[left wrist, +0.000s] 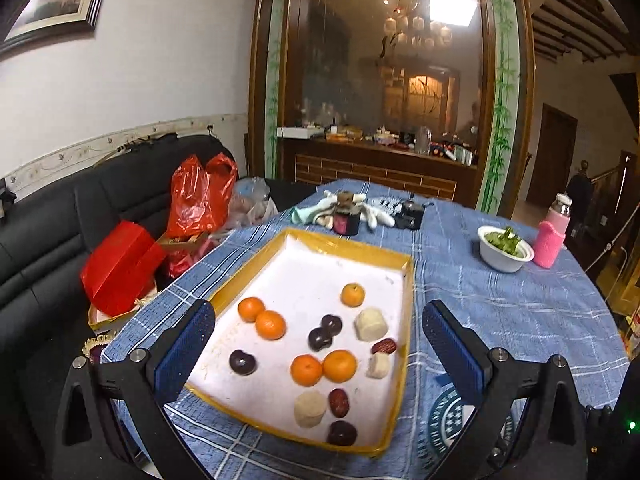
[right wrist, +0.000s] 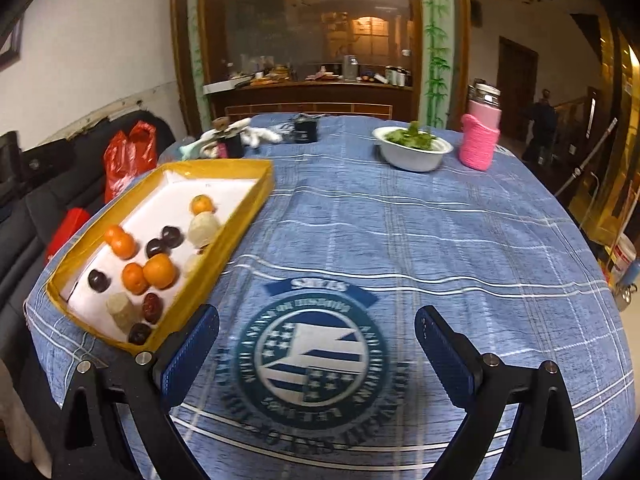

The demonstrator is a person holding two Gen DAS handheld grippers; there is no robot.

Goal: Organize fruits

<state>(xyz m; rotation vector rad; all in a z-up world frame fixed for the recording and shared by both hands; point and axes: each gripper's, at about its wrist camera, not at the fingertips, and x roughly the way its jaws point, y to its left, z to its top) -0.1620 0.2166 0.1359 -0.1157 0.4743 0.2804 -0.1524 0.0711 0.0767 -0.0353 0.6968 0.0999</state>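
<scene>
Partly hidden behind the yellow tray (right wrist: 240, 232) wall, one pale chunk (right wrist: 193, 263); both hand-held grippers wide, empty.

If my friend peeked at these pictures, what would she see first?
Probably the yellow-rimmed tray on the blue checked tablecloth, dotted with bright oranges, dark round fruits, red dates and pale chunks. Next, the big round emblem printed on the cloth, right between the open right gripper. Farther back stand a white bowl of greens and a pink bottle.
</scene>
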